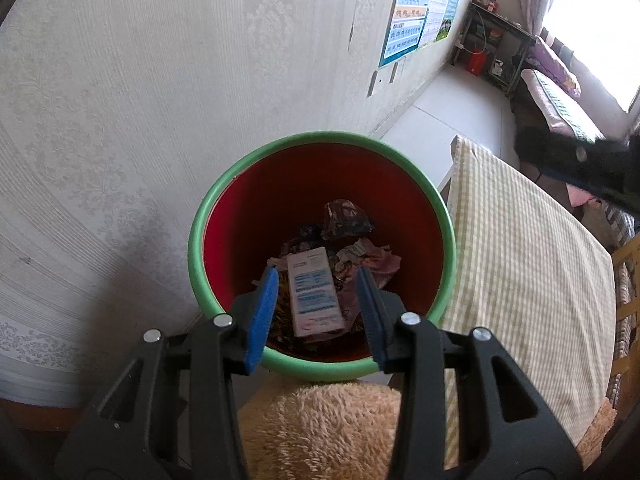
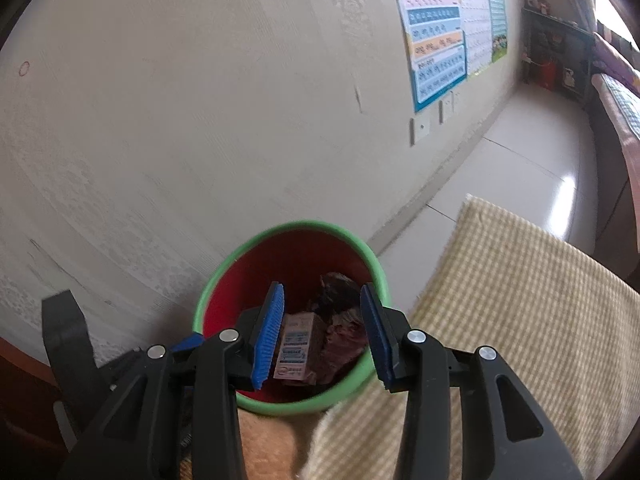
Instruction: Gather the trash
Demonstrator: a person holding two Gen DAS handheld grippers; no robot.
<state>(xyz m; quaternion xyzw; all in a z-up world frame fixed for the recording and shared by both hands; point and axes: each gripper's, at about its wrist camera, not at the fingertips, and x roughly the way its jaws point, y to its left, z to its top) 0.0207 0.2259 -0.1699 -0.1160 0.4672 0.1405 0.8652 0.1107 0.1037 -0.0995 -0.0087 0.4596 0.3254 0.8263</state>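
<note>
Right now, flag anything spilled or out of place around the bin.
Nothing stands out. The bin is upright, the pink box and crumpled wrappers lie inside, and both claws are open and empty.

The poster [image 1: 416, 12] print is too small to read, and the shelf [image 2: 556, 60] contents blur together.

Pale damask-patterned wall [image 1: 140, 92] on the left, hung with colourful charts [image 2: 438, 36]. Glossy white tiled floor [image 2: 532, 168] beyond. Checked yellow cloth [image 1: 528, 264] near right; dark shelf unit [image 1: 494, 46] far, beside a bright window [image 1: 596, 20].
</note>
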